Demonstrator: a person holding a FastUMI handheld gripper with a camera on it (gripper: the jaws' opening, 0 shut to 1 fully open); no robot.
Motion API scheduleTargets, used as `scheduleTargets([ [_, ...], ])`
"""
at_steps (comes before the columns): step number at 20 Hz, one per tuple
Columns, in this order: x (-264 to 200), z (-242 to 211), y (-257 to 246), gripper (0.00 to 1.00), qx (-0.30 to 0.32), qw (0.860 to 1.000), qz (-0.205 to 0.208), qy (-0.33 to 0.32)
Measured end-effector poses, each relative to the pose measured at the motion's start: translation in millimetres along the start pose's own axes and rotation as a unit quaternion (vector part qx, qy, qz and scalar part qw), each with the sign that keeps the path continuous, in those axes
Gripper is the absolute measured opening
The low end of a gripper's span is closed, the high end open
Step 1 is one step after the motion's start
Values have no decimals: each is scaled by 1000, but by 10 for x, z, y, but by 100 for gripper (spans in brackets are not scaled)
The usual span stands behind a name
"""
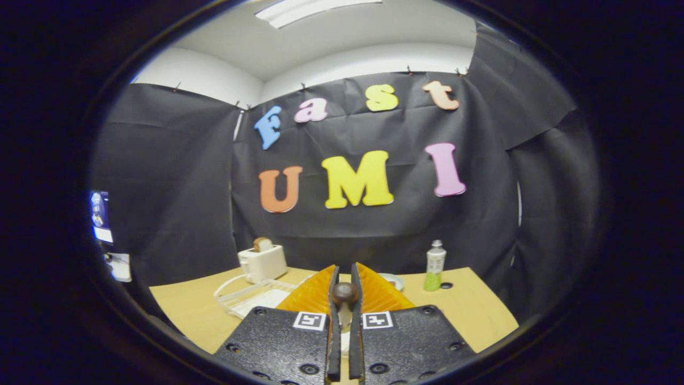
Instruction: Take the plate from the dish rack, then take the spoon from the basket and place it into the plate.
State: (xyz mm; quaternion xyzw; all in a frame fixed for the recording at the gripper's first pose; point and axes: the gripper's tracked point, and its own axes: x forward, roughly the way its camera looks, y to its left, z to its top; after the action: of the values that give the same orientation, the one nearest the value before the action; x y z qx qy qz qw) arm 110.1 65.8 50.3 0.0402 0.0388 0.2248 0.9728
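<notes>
Between the two fingers of the tool (344, 283), a spoon (345, 293) with a dark rounded handle end, clamped from both sides, fingers nearly together with only the handle in the gap. Below the dark knob, a paler stretch of the spoon running down the slit between the fingers. On each finger's upper face, a small square black-and-white marker; nothing readable as words there. Beyond the fingers, a tan wooden counter (470, 310), bare across most of its near part. Ahead and off to the left, a clear wire dish rack (251, 297) with a pale tray under it; behind that, near the back edge, a white toaster (263, 263) with a slice of bread (262, 244) poking out of the top. Just past the right finger, the rim of a pale plate (394, 280), mostly hidden by the finger. Farther right, upright, a small bottle (435, 266) with a white cap and a green label, print too small to read; beside it a small dark round spot (447, 285) on the counter. Around the counter, black cloth walls; above, white wall, ceiling and a strip light (315, 9). Far left, a lit screen (100, 216).
</notes>
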Motion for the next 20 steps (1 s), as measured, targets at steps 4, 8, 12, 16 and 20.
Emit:
scheduleTargets([
  [4,15,-418,506,11,3,996,75,45],
  [8,39,-970,733,11,-6,987,121,107],
  [12,59,-1319,846,11,20,977,155,147],
  [16,75,-1565,888,11,30,966,188,175],
  [20,113,-1593,839,12,44,964,196,174],
])
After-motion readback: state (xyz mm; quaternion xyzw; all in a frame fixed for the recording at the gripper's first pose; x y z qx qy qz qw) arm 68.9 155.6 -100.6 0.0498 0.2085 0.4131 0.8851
